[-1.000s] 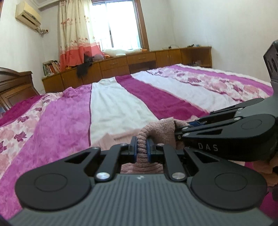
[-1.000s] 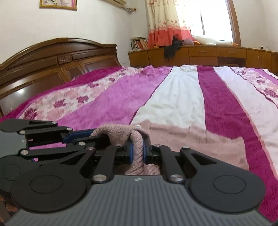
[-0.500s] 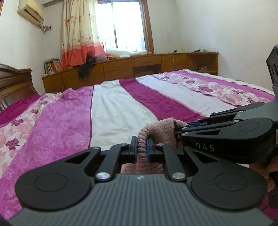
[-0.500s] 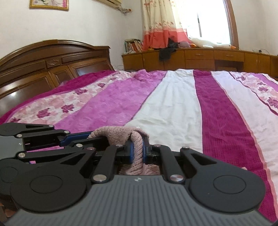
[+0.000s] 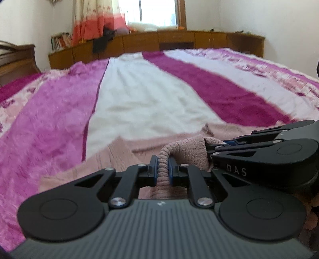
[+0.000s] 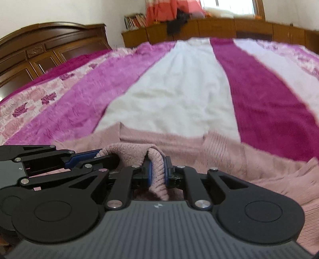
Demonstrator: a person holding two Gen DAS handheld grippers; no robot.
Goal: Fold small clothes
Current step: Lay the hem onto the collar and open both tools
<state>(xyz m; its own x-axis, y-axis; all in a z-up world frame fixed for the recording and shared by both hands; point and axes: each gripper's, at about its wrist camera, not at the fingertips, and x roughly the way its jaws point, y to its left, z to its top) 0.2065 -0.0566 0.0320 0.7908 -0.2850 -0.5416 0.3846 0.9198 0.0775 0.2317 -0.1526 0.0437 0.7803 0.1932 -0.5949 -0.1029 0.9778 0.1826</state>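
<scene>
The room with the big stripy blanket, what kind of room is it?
Most likely a bedroom in a home. A bed with a striped blanket fills the view, a carved wooden headboard stands at one end, and low wooden cabinets run under a curtained window.

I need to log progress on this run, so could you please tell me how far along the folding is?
Done: both claws have gripped one edge of the dusty-pink knitted garment. In hand: the left claw and right claw are shut on that ribbed edge close together, raised over the rest, which lies spread on the purple-and-white striped bedspread. Left: laying the edge down, releasing, any further folds.
</scene>
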